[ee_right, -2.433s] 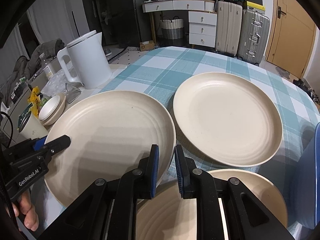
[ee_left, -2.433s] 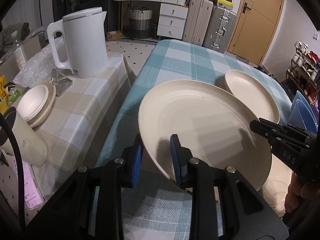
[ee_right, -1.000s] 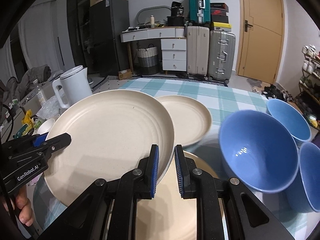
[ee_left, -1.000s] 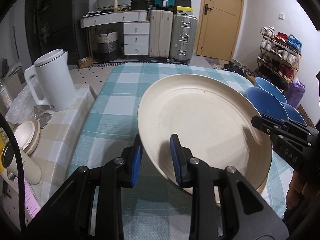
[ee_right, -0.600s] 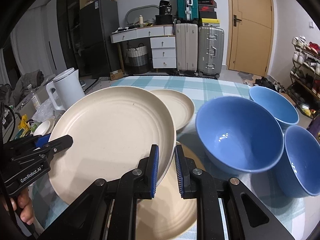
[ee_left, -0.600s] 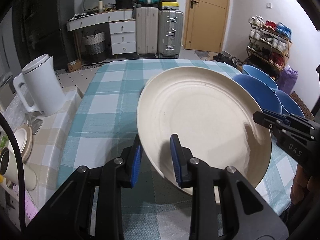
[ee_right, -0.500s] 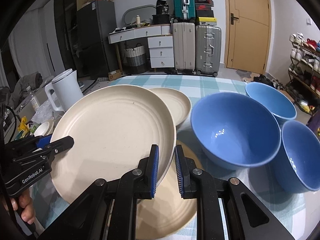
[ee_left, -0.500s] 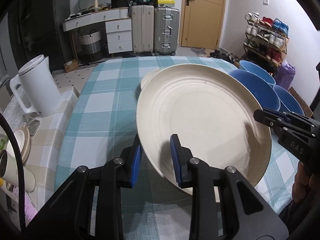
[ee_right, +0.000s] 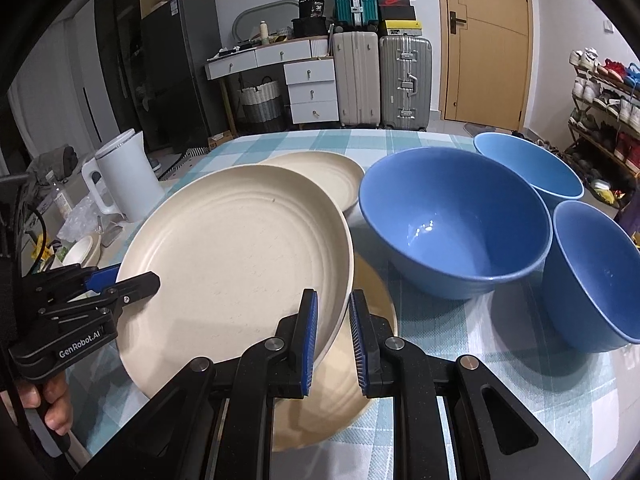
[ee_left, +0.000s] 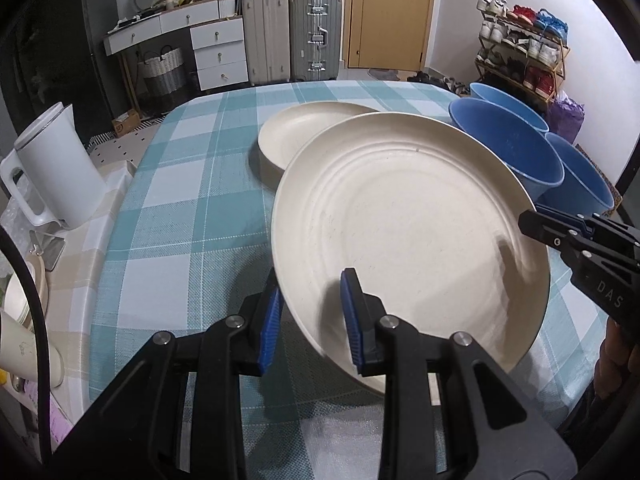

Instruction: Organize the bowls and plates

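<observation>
A white electric kettle [ee_left: 52,168] stands at the left edge of the frame on a beige checked cloth [ee_left: 80,240]. Two suitcases [ee_left: 292,36] and a white drawer unit [ee_left: 218,52] fill the upper middle, a shoe rack [ee_left: 524,56] the upper right.

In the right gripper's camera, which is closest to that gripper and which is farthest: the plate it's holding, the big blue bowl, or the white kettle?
1. Held plate, clamped in the right gripper.
2. Big blue bowl, just ahead, to the right.
3. White kettle, far left on the side table.
</observation>
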`<state>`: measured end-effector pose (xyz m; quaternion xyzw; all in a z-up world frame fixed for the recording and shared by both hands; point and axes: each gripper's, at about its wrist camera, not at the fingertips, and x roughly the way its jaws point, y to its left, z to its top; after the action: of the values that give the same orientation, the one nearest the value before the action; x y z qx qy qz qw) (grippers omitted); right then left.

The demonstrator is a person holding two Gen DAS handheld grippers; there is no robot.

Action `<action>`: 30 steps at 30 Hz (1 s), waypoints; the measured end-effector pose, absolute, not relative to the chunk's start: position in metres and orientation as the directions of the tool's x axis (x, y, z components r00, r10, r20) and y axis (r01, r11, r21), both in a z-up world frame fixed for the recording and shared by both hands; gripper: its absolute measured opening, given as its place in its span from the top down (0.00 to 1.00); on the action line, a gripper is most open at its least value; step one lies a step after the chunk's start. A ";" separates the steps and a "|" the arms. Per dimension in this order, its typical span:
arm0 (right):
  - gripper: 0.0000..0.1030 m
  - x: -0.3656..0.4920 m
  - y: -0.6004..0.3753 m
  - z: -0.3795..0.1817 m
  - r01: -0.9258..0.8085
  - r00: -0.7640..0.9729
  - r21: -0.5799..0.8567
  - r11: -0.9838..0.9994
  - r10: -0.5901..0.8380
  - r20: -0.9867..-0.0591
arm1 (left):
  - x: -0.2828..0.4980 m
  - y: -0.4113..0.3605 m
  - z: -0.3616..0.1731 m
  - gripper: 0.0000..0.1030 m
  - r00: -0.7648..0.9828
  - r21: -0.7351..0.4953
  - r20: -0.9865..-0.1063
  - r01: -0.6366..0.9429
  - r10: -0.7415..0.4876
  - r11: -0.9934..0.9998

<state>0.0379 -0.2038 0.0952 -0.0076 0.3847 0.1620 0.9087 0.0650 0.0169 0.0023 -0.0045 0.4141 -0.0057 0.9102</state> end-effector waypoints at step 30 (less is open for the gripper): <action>0.82 0.030 -0.213 0.056 -0.225 0.634 0.058 0.973 0.192 -0.749 | 0.078 -0.019 -0.034 0.73 0.599 0.116 -0.799 0.072 0.050 0.991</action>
<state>0.0296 -0.2129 0.0557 -0.0204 0.4121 0.1153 0.9036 0.0782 -0.0189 -0.0343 0.0680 0.4477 -0.0061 0.8916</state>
